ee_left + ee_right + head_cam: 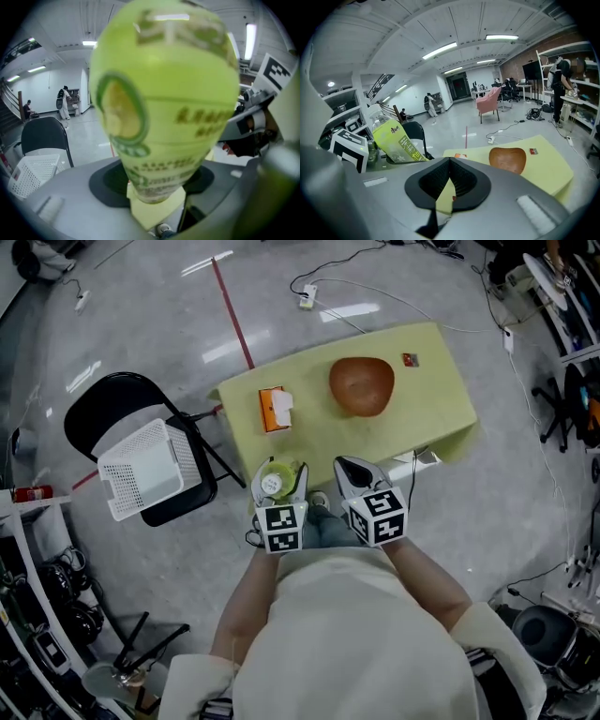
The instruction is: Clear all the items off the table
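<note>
While my left claw (280, 474) grips a green bottle (164, 93) beside the table (422, 409), my right claw (349, 468) is closed, empty.

bare table (422, 413) strip lies nearer than tissue box (274, 410) and bowl (361, 385).

Held in your left tool (279, 486), the bottle (164, 98) swamps that tool's view: blurred, its label print unreadable, its top cut off by the frame's edge. On the worktop (441, 409), a small red item (411, 360) is too small to identify.
</note>
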The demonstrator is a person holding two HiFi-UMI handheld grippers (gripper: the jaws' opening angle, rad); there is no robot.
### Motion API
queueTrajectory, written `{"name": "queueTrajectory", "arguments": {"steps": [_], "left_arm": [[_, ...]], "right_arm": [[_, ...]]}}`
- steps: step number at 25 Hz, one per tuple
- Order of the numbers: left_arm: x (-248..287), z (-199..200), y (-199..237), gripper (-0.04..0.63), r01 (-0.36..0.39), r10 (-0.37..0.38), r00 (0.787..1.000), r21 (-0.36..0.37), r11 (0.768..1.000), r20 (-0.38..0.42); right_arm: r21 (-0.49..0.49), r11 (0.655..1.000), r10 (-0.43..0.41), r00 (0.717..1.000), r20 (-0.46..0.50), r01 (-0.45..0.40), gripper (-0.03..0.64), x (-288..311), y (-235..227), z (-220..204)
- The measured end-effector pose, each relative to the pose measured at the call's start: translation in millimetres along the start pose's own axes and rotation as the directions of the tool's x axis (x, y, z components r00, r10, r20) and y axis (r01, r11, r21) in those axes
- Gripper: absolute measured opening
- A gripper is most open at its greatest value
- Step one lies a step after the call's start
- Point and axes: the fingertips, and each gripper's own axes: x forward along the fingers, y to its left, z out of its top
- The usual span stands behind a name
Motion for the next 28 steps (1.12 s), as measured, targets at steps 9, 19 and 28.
{"name": "queueTrajectory", "arguments": {"steps": [9,19,28], "left_arm": [[-20.3,27.4,-4.7,0.287,-0.009,0.009,0.999,-0.006,1.0,0.038],[-30.0,32.2,1.8,0.287,-0.058,0.061,0.996,-0.036,0.998,0.066],[-47.8,26.5,24.7,0.287,-0.134,0.142,0.988,-0.109,0.985,0.067]], "right_arm": [[-0.07,0.996,0.058,0.997,0.042,-0.055,-0.002,-9.0,6.0,24.9],[-0.098,0.989,0.119,0.99,0.07,-0.112,-0.002,-8.1,10.3,35.5],[-0.141,0.974,0.189,0.98,0.058,-0.18,-0.002,2.2,30.2,38.8]]}}
